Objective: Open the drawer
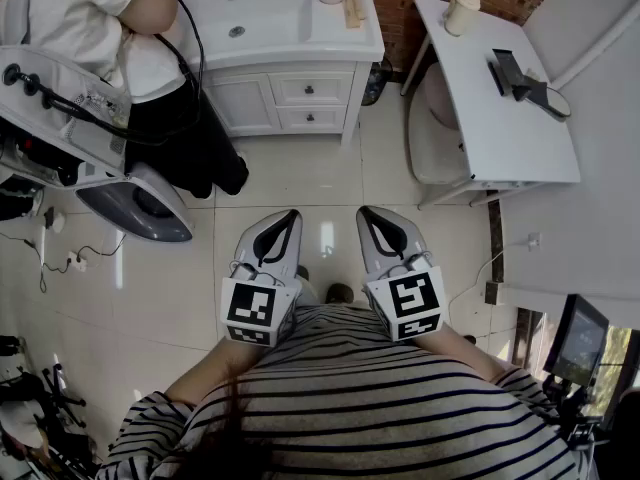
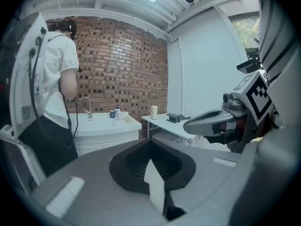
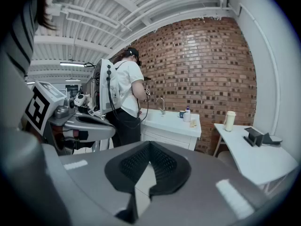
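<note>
The white vanity cabinet [image 1: 290,93] stands far ahead across the tiled floor, with two small drawers, an upper drawer [image 1: 311,89] and a lower drawer [image 1: 311,118], both closed, each with a dark knob. My left gripper [image 1: 289,216] and right gripper [image 1: 369,213] are held side by side close to my body, well short of the cabinet. Both are shut with nothing between their pads. The left gripper view shows its jaws [image 2: 149,143] met, the vanity [image 2: 109,134] beyond them. In the right gripper view the jaws [image 3: 149,145] are likewise closed, facing the vanity [image 3: 170,134].
A person in a white shirt [image 1: 95,13] stands at the vanity's left side beside a grey-white machine [image 1: 95,138]. A white table [image 1: 500,98] with a cup [image 1: 461,12] and a black device [image 1: 520,76] stands at the right, a seat [image 1: 432,138] under it. Cables lie on the floor at left.
</note>
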Tool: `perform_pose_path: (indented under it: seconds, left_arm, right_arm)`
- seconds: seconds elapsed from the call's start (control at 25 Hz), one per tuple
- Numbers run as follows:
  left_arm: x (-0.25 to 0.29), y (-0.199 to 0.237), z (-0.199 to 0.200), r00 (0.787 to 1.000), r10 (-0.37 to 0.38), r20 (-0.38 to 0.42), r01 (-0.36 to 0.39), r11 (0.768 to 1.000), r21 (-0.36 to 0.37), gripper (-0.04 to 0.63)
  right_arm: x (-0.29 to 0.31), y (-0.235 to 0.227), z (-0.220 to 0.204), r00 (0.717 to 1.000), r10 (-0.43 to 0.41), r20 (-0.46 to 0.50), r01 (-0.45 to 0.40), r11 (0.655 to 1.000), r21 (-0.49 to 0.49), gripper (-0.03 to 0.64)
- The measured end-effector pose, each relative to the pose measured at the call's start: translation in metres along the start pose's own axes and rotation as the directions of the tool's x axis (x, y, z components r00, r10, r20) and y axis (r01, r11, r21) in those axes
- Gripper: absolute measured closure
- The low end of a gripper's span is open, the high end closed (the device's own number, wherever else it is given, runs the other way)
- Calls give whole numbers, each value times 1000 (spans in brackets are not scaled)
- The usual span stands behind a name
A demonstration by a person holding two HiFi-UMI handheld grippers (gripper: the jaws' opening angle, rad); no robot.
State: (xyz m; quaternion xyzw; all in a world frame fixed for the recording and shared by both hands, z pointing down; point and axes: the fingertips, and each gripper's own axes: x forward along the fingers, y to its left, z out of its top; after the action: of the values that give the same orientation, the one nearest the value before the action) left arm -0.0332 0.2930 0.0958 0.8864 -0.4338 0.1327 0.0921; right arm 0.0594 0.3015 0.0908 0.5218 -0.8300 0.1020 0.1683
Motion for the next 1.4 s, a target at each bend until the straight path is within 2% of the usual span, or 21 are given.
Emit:
perform_pose_path:
  seconds: [0.28,0.48,0.64,0.84,1.12,1.16,1.2,1.32,1.4]
  left_arm:
    - [67,64,-10,999,11,-46,-11,1000,-6,580]
    - [150,125,-16,993,-57,-107,56,998,-13,580]
    - [220,166,-25,987,-91,-131,93,996,7,580]
    - [288,208,-86,985,-17,-171,17,1000,-2,580]
    - [374,257,-186,995,55,-77,-55,998,6,580]
    - [382,266,-202,995,67,-72,-67,998,-2,580]
    - [389,274,-219,994,76,-72,-77,997,-12,581]
    - [404,296,-261,992,92,-89,-95,995,-24,581]
    - [408,302,-270,992,92,-90,-94,995,-17,580]
  right_arm:
    - [88,-42,0,999,-14,-40,14,1000,-11,615]
    - [186,-74,3,994,-33,-101,30,999,-26,615]
    - [274,-108,-19,985,-49,-166,45,999,-26,615]
    - [377,-146,-98,971,-58,-231,51,998,-35,615]
    - [524,-166,-266,951,-38,-307,10,996,-89,614]
    - [545,-165,-290,949,-34,-313,6,996,-90,590]
    - [566,-163,-312,948,-29,-316,2,996,-87,499]
    - [619,-163,-366,944,-30,-328,-3,995,-98,477]
    - [639,-173,-382,942,-63,-331,19,991,-134,474]
